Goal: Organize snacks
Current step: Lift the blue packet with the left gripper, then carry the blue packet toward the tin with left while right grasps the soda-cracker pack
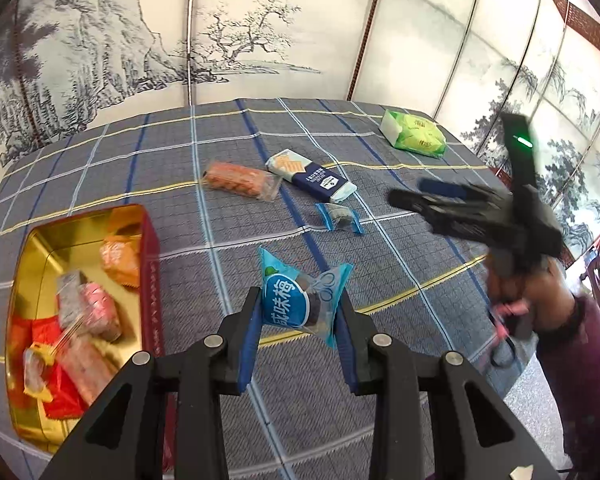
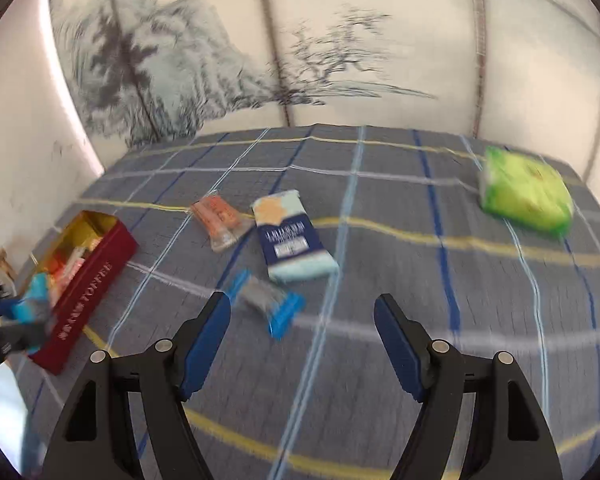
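Note:
My left gripper (image 1: pixel 300 312) is shut on a blue plum candy packet (image 1: pixel 296 298) and holds it above the checked tablecloth, just right of the red tin (image 1: pixel 150 264) with a gold inside that holds several snacks. My right gripper (image 2: pixel 302 320) is open and empty, above the cloth near a small blue-ended candy (image 2: pixel 266 302); it also shows blurred in the left wrist view (image 1: pixel 424 196). On the cloth lie that small candy (image 1: pixel 339 218), an orange snack bar (image 1: pixel 240 179), a navy cracker pack (image 1: pixel 310 175) and a green packet (image 1: pixel 414 133).
The red tin (image 2: pixel 88 280) sits at the table's left in the right wrist view, with the left gripper (image 2: pixel 16 316) beside it. The orange bar (image 2: pixel 220 216), navy pack (image 2: pixel 294 238) and green packet (image 2: pixel 526 194) lie beyond. Painted screens stand behind the table.

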A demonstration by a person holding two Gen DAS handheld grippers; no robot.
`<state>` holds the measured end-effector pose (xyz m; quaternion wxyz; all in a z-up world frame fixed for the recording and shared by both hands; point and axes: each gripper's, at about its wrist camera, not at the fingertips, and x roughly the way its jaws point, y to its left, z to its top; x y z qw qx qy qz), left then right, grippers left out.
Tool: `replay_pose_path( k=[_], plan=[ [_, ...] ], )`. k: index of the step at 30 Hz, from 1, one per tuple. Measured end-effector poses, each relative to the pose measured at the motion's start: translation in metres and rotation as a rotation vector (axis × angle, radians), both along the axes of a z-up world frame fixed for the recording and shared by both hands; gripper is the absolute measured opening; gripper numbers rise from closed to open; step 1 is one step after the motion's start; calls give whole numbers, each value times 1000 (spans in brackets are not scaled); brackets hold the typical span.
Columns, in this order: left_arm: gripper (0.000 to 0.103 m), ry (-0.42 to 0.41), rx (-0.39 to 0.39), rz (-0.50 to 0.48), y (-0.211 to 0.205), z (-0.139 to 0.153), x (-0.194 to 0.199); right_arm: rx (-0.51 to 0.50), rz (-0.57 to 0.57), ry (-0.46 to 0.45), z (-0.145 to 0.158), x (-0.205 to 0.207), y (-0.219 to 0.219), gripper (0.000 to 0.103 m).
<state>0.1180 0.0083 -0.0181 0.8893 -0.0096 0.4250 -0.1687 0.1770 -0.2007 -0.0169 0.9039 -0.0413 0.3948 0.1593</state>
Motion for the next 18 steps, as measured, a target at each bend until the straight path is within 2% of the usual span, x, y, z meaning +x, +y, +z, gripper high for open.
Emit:
replay_pose_path(
  k=[6, 13, 15, 18],
  plan=[
    [31, -36, -10, 50, 32, 12, -20, -167, 112, 78, -18, 72, 57, 75],
    [31, -32, -16, 73, 54, 13, -22, -320, 153, 163, -52, 110, 86, 75],
    [31, -29, -25, 73, 58, 12, -21, -303, 143, 211, -59, 119, 83, 73],
    [31, -30, -31, 75, 61, 11, -21, -219, 121, 257, -62, 128, 73, 61]
  ],
)
